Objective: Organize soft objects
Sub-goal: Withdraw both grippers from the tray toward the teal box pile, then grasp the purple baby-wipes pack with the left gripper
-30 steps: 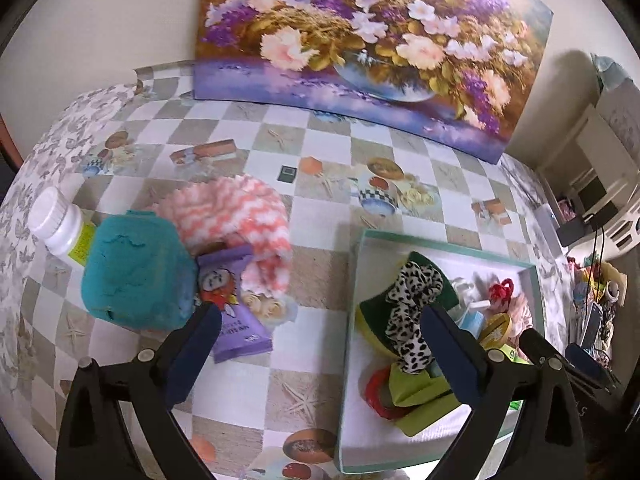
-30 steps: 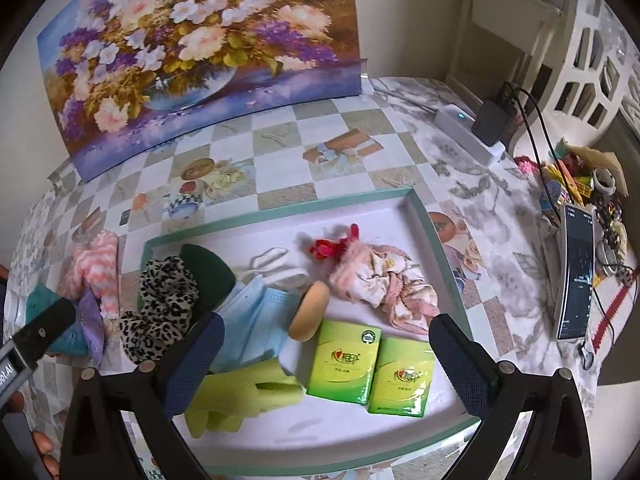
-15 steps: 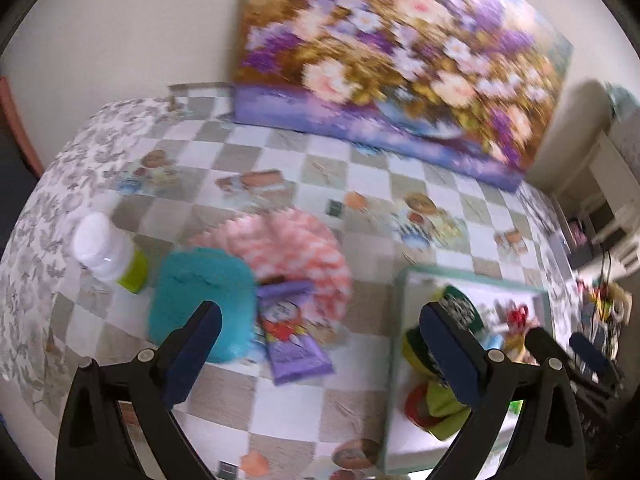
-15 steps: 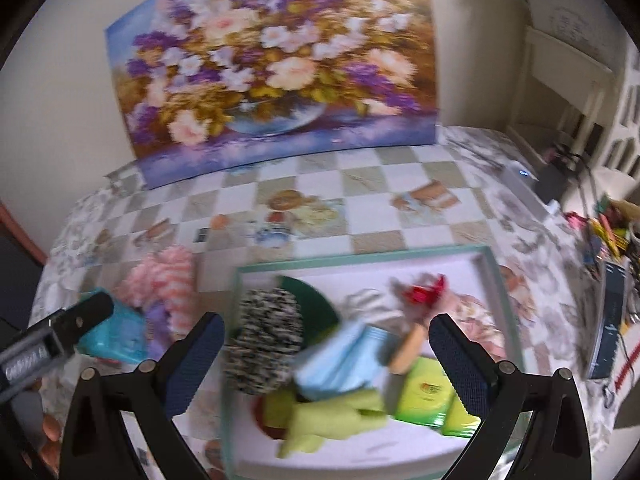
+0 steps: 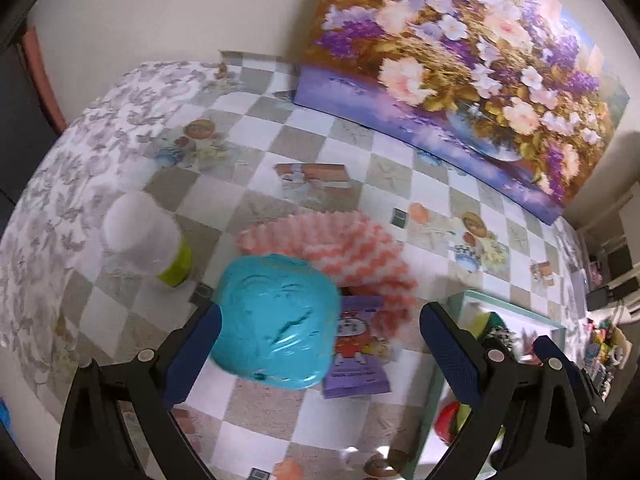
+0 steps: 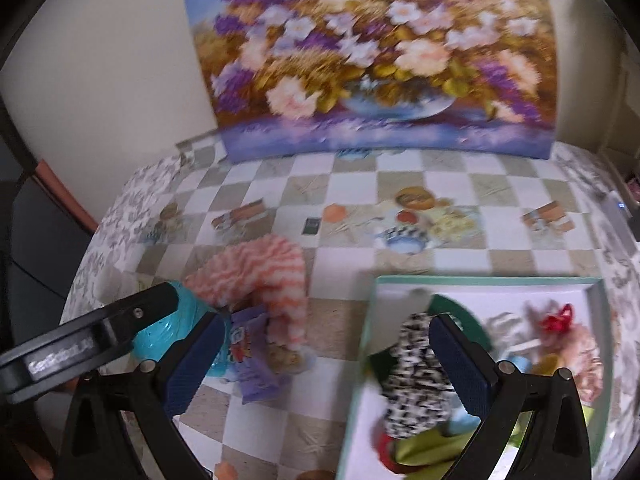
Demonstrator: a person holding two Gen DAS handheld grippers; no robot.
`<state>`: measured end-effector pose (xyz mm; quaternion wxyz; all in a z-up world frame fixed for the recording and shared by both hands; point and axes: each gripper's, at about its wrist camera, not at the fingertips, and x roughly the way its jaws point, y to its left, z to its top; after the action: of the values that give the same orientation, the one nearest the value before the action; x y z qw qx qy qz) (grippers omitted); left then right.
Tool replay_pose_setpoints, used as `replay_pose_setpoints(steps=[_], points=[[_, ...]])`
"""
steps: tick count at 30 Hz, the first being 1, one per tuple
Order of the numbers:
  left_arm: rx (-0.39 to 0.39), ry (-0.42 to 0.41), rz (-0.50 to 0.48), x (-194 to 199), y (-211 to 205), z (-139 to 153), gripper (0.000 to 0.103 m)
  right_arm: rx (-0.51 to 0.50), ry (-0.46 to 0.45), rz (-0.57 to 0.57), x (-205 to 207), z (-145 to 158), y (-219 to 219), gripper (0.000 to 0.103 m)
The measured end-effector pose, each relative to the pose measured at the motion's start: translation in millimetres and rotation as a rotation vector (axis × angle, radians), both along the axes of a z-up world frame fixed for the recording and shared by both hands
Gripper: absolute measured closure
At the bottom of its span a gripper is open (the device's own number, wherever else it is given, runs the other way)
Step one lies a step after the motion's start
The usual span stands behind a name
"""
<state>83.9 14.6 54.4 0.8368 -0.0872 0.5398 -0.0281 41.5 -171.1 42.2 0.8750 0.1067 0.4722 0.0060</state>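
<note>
Two hand-held grippers hang over a table [image 5: 352,148] covered in a checkered cloth printed with small food pictures. A large flower painting [image 6: 372,56] leans against the wall at twelve o'clock in both views.

Next in size, a shallow white tray with a mint-green rim [image 6: 496,280] sits at four o'clock in the right wrist view. It holds a leopard-print scrunchie [image 6: 416,380], a dark green round piece, a yellow-green cloth, a red-ribboned pinkish fabric bundle [image 6: 564,332], and more (blurred, so the rest is hard to name).

Outside the tray, at nine o'clock from it, lies a cluster of soft things. A pink-and-white zigzag fuzzy cloth [image 5: 352,248] curls at the back. A teal plastic-wrapped soft pack [image 5: 276,320] sits just in front, touching it. A purple cartoon-printed packet [image 5: 356,348] lies partly under the pack's right edge.

The left gripper [image 5: 320,352] has its jaws spread wide, straddling the teal pack without pinching it; the left pad is just beside the pack's edge. The right gripper [image 6: 324,360] also has its jaws wide apart, holding nothing, one finger over the purple packet and the other over the scrunchie.

A white-capped bottle with a lime label [image 5: 148,240] stands at nine o'clock from the teal pack.
</note>
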Motion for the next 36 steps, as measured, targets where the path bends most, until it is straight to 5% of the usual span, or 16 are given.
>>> replay_pose_setpoints(steps=[14,31,36], points=[[-0.078,0.031,0.132,-40,29,-19,0.004,-0.052,0.094,-0.021,-12,-14,-3,0.005],[-0.064,0.132,0.142,-45,-17,-65,0.004,-0.017,0.115,-0.096,-25,-13,-43,0.005],[-0.083,0.156,0.153,-37,-27,-76,0.013,0.003,0.106,-0.091,-26,-13,-50,0.005]])
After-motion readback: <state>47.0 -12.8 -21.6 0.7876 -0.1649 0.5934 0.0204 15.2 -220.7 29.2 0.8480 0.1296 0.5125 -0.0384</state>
